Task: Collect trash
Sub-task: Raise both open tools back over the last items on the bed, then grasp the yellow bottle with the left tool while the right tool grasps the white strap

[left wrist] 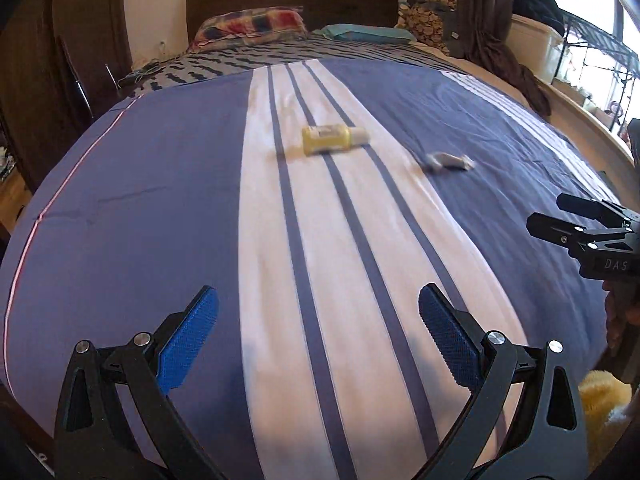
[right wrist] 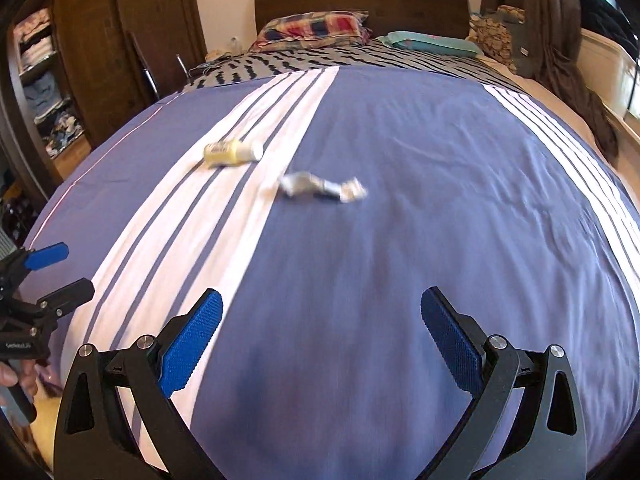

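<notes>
Bottle (left wrist: 334,140) and wrapper (left wrist: 450,161) lie mid-bed (left wrist: 160,200), far from edges

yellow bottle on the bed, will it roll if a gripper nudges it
Probably. The yellow bottle lies on its side and looks round, so a sideways push may roll it. The soft bedspread should slow it. It looks like small plastic, likely light and stiff enough to pinch.
</notes>
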`<state>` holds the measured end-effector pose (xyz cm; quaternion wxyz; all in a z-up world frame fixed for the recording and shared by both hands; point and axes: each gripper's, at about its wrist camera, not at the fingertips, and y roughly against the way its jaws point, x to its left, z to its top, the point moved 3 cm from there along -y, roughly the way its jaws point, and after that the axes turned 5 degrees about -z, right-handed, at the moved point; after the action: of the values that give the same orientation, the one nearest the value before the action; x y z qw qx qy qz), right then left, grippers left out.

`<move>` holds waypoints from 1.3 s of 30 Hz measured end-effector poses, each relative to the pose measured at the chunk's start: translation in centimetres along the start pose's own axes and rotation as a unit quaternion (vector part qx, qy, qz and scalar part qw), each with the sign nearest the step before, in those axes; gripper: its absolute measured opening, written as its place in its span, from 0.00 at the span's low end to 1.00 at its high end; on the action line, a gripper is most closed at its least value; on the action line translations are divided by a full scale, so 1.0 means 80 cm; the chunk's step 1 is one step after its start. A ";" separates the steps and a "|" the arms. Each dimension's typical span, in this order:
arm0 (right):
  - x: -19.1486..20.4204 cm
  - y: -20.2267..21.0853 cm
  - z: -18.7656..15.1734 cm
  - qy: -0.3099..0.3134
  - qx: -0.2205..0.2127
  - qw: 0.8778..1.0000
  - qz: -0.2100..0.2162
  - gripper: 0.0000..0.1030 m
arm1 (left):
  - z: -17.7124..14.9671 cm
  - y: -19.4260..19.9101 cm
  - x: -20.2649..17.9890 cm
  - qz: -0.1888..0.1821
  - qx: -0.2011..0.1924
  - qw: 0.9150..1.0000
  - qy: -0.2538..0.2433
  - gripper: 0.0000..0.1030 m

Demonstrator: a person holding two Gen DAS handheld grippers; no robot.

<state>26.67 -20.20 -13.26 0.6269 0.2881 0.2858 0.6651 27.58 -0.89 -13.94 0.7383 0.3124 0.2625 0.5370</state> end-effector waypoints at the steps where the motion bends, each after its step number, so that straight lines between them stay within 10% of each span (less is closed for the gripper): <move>1: 0.003 -0.016 0.014 0.001 0.003 1.000 -0.001 0.96 | 0.012 -0.008 0.003 0.005 0.000 1.000 -0.001 0.92; 13: 0.008 -0.112 0.072 0.002 0.024 1.000 0.003 0.72 | 0.092 -0.085 0.011 0.020 0.004 1.000 0.006 0.92; 20: -0.002 -0.122 0.084 -0.004 0.015 1.000 0.025 0.12 | 0.124 -0.143 0.006 0.013 0.013 0.999 0.027 0.92; 36: -0.025 -0.075 0.086 0.022 -0.028 0.999 0.023 0.08 | 0.171 -0.225 -0.012 0.033 0.040 0.998 0.036 0.92; 39: -0.023 -0.070 0.085 0.024 -0.030 0.999 0.026 0.08 | 0.173 -0.226 -0.010 0.015 0.044 0.998 0.050 0.77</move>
<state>35.58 -21.65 -12.89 0.6105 0.2603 0.2735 0.6963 48.74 -8.26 -18.12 0.7013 0.3214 0.3179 0.5512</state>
